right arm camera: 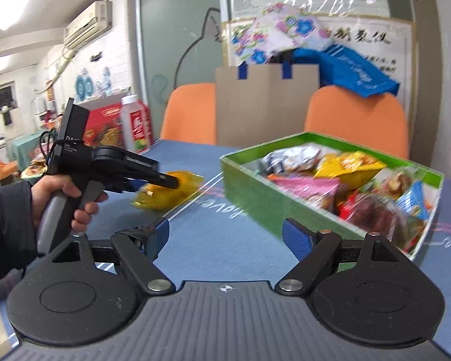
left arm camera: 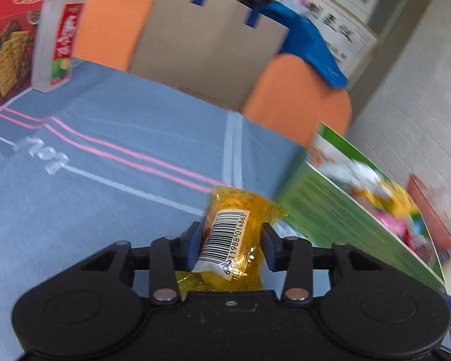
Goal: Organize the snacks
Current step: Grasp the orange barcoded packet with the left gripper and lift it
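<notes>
One yellow snack packet [left arm camera: 237, 234], translucent and crinkly with a white barcode label, sits low in the frame, clenched by the left gripper [left arm camera: 232, 242]. Right gripper [right arm camera: 225, 237] gapes, released, beside the green box [right arm camera: 255, 198].

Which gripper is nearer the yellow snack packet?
Left. The left gripper is clamped on the yellow snack packet; the right gripper hangs open over the table, apart from it.

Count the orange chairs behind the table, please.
2. One orange chair stands left of the brown cardboard bag; the other stands right of it, behind the green snack box. More may be hidden outside the views.
</notes>
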